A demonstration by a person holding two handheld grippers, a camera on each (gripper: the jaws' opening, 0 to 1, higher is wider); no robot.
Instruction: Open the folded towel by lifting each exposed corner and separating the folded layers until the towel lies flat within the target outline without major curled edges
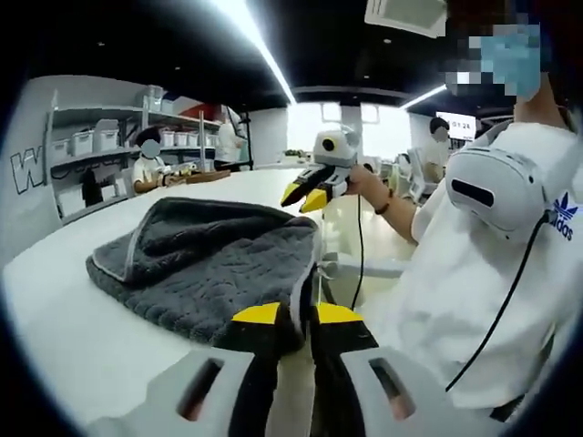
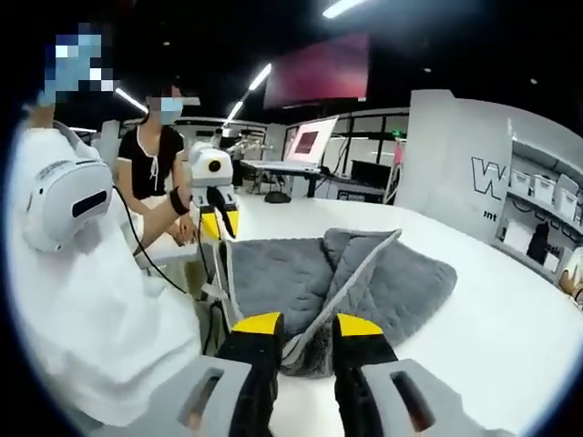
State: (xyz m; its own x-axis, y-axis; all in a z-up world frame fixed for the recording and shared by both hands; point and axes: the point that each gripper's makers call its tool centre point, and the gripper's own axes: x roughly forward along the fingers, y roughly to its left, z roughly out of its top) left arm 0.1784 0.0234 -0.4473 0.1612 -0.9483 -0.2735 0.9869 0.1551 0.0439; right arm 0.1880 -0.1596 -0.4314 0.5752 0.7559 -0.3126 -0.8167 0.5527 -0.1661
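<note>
1. Towel (image 1: 214,273): dark grey, textured pile with a pale bound edge, lying on the white worktop (image 1: 82,346). It is folded, the upper layer turned back and arching over the lower one. No target outline can be made out on the worktop.

2. Left tool (image 1: 296,314): yellow-tipped jaws closed onto the towel's near edge. In the right gripper view it (image 2: 219,223) stands at the towel's far left corner, the pale edge running down from its tips. Judged a pinch on that corner, to lift the layer clear.

3. Right tool (image 2: 301,326): jaws set a little apart with a bunched grey corner between them; whether they truly clench it cannot be told. In the left gripper view it (image 1: 310,193) is raised above the far side of the towel.

4. Placement note: the two tools sit at opposite corners of one edge, apparently so the folded layer can be drawn open evenly.

5. Surroundings: shelving (image 1: 100,150) with white bins at far left; seated people beyond.
</note>
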